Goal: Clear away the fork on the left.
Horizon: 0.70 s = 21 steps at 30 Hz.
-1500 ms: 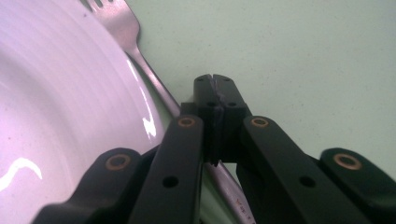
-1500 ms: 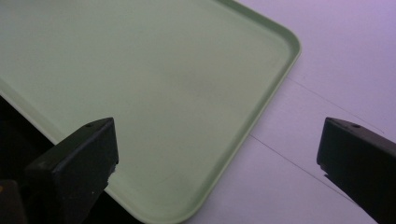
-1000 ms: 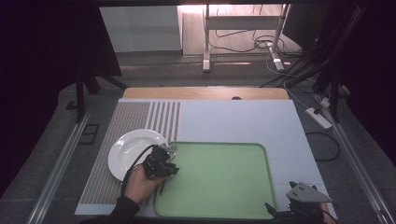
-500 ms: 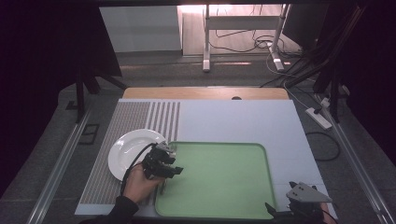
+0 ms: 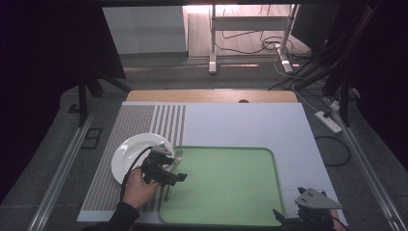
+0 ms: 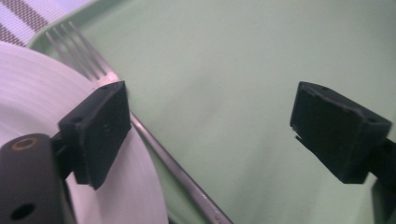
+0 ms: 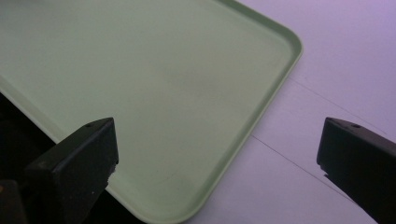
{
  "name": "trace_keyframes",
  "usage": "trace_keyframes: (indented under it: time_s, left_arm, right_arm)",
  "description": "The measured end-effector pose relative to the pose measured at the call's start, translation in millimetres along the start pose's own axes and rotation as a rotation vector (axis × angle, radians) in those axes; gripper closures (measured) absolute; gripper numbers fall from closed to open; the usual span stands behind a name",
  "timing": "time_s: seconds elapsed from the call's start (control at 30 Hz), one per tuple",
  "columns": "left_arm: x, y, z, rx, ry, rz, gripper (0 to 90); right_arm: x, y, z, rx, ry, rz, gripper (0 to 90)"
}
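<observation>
A metal fork (image 6: 140,128) lies along the left rim of the pale green tray (image 5: 226,192), its tines beside the white plate (image 5: 132,154) that sits just left of the tray on the surface (image 5: 240,125). The left tongs (image 5: 174,175) hover over the fork with jaws apart, one jaw above the handle. The right tongs (image 7: 219,163), also apart, hang near the tray's near right corner.

A power strip (image 5: 328,121) and loose cables (image 5: 250,45) lie on the floor beyond the table.
</observation>
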State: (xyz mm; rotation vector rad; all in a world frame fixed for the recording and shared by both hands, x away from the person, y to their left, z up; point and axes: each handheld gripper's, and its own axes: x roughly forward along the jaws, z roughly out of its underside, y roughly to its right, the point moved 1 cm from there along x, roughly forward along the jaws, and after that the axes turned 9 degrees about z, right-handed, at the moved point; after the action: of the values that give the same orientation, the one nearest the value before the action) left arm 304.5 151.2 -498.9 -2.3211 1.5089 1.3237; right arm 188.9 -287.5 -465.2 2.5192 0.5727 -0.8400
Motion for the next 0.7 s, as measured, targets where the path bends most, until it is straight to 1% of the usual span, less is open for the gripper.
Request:
trace_keyframes:
  time_s: [0.07, 0.13, 0.23, 0.3, 0.33, 0.4, 0.5, 0.6, 0.7]
  left_arm:
    - [-2.5, 0.2, 1.0, 0.007, 0.015, 0.002, 7.5]
    - [-5.6, 0.5, 2.7, 0.013, 0.041, 0.007, 6.7]
    - [-9.3, 0.4, 4.6, 0.014, 0.067, 0.017, 3.0]
    - [-12.7, 0.3, 6.0, 0.026, 0.080, 0.014, 0.5]
    - [-13.5, 0.5, 6.6, 0.028, 0.087, 0.015, 0.5]
    - [-16.8, 0.5, 8.3, 0.046, 0.104, 0.008, 0.0]
    - [-20.3, 0.9, 10.7, 0.052, 0.106, -0.001, 0.0]
    - [-23.6, 1.1, 13.7, 0.043, 0.108, -0.004, 0.0]
    - [-28.1, 1.9, 16.5, 0.037, 0.118, -0.024, 0.0]
  right_arm:
    - [0.1, 0.1, 0.0, 0.001, -0.001, -0.001, 0.0]
    - [0.1, 0.1, 0.0, 0.001, -0.001, -0.001, 0.0]
    - [0.2, 0.1, 0.0, 0.000, -0.001, -0.003, 0.0]
    - [0.2, 0.0, 0.0, 0.000, -0.001, -0.004, 0.0]
    - [0.2, 0.0, 0.0, 0.000, -0.001, -0.004, 0.0]
    - [0.3, 0.1, 0.0, 0.001, -0.002, -0.004, 0.0]
    - [0.4, 0.2, 0.0, 0.001, -0.003, -0.005, 0.0]
    - [0.4, 0.3, 0.0, 0.001, -0.003, -0.006, 0.0]
    - [0.4, 0.2, 0.0, 0.003, -0.004, -0.007, 0.0]
